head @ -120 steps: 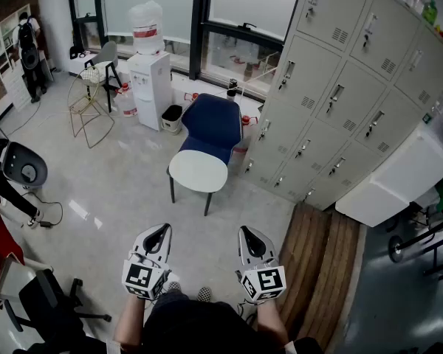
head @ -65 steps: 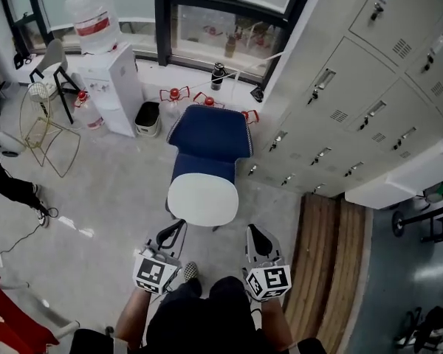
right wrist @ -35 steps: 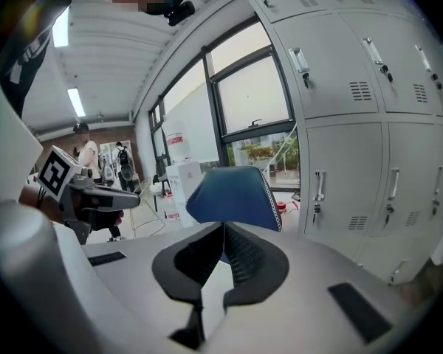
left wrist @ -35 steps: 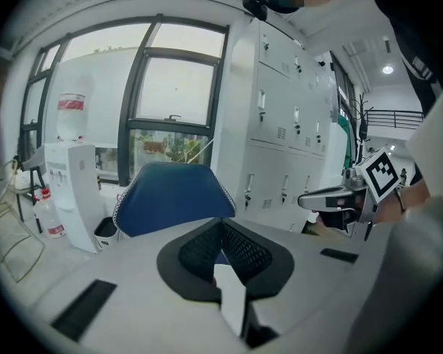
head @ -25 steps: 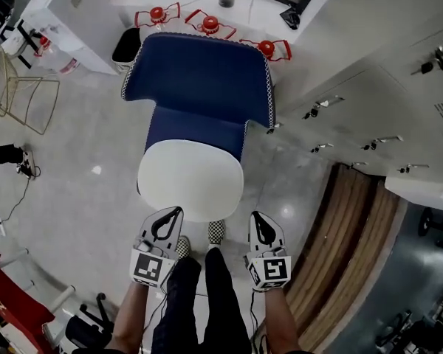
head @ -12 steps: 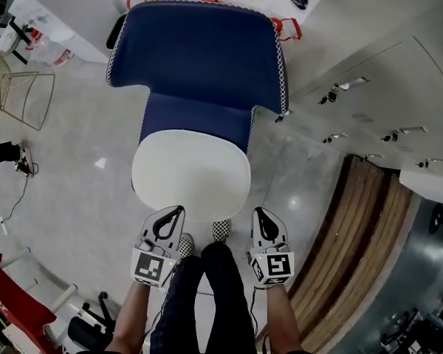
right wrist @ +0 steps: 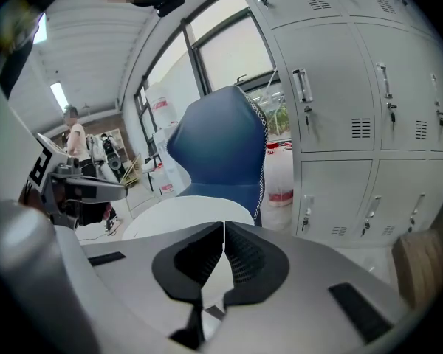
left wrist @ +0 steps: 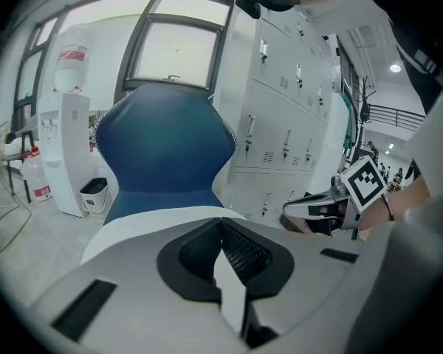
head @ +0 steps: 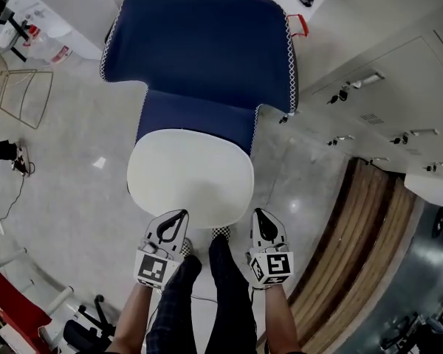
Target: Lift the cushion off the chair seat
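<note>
**White cushion flat on the blue chair, both grippers closed in front of it**

Head view: one cushion [head: 190, 175], plain white, smooth and round-cornered, lies flat on the seat of the one blue chair [head: 199, 43]. It covers the front of the seat, with a strip of blue showing behind it. Its longer side runs across the seat, from left to right in the picture. The left gripper [head: 179, 214] and right gripper [head: 257, 212] sit just at its near edge, one on each side of the person's legs. Grey lockers [head: 376, 87] stand on the right.

Left gripper view: the jaws are pressed together with nothing between them. The cushion [left wrist: 151, 226] shows as a pale band just past them, under the chair back.

Right gripper view: the jaws meet at the tips, empty. The cushion [right wrist: 181, 209] lies ahead and slightly left.
</note>
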{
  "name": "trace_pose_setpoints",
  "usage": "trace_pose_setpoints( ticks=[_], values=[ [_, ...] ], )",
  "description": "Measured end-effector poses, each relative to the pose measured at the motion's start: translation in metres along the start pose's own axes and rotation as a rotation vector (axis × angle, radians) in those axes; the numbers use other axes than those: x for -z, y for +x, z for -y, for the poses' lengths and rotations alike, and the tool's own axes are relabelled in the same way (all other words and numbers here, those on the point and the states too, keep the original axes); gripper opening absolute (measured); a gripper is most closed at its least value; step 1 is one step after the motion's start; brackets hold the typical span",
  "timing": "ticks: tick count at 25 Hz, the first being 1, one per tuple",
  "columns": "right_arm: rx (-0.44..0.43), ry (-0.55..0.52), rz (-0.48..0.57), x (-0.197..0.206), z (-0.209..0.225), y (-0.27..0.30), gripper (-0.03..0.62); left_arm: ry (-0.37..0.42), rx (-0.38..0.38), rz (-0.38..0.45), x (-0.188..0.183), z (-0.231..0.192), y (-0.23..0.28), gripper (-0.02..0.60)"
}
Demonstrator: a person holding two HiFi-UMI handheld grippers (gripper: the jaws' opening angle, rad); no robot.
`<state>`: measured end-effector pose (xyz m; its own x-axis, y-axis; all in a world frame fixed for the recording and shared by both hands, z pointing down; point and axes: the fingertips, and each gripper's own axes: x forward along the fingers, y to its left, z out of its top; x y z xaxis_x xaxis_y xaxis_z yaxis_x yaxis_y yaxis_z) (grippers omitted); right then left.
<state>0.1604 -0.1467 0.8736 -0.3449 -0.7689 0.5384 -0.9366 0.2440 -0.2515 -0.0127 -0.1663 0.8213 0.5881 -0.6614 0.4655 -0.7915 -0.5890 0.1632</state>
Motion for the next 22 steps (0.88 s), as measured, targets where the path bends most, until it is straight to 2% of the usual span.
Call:
trace_pose_setpoints(
  ticks=[10,11,13,22],
  values=[
    [-0.041,0.100,-0.039,0.031,0.005,0.021,0.032,-0.009,-0.001,-0.050,0.030,-0.002,0.001,0.017],
    [-0.050,0.115,-0.053,0.035,0.005,0.024,0.046,-0.010,-0.001,-0.057,0.032,-0.002,0.001,0.017],
    [-0.070,0.143,-0.080,0.042,0.006,0.031,0.133,-0.019,-0.004,-0.066,0.036,-0.002,0.002,0.017],
    [-0.106,0.255,-0.113,0.068,0.012,0.052,0.248,-0.031,-0.014,-0.066,0.046,-0.006,0.005,0.017]
  ],
)
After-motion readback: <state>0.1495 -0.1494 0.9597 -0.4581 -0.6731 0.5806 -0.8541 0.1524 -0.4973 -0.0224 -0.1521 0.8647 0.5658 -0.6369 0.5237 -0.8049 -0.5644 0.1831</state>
